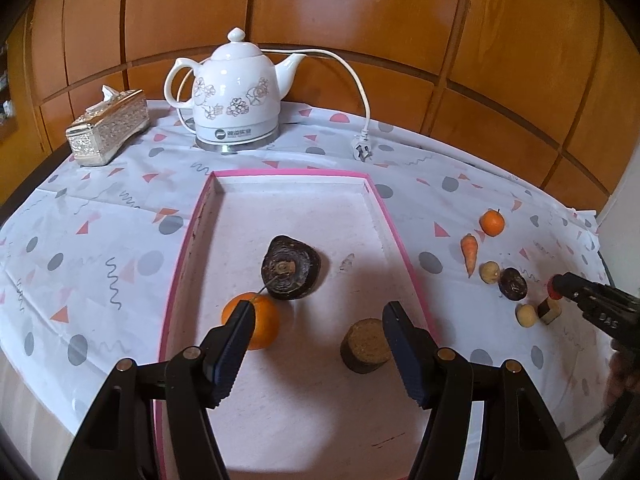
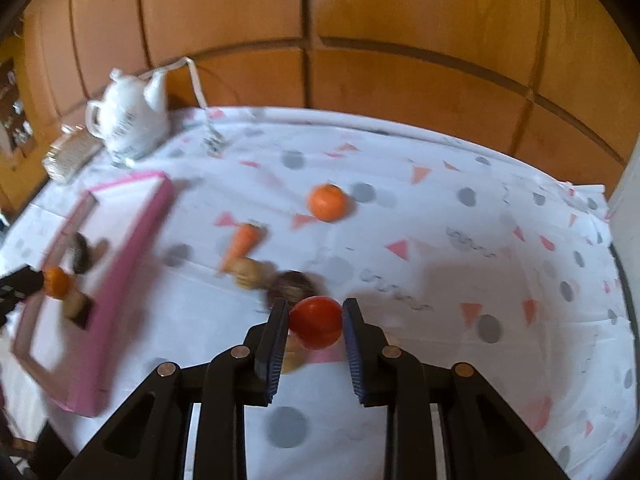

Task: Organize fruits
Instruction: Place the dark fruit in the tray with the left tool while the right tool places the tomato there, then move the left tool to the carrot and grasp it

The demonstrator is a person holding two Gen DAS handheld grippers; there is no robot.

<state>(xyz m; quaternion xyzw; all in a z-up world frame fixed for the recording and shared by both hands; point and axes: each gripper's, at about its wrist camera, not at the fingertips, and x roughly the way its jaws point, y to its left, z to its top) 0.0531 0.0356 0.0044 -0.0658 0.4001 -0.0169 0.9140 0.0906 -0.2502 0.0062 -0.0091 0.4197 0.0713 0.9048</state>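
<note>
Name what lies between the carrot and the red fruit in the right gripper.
Right wrist view: a pale round fruit and a dark brown one lie between carrot and red fruit.

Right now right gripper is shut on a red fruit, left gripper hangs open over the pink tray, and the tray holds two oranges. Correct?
Not quite. The pink tray holds one orange, as the left wrist view shows; the other orange lies on the tablecloth outside it. The rest stands: the right gripper is shut on the red fruit, and the left gripper hangs open over the tray.
</note>
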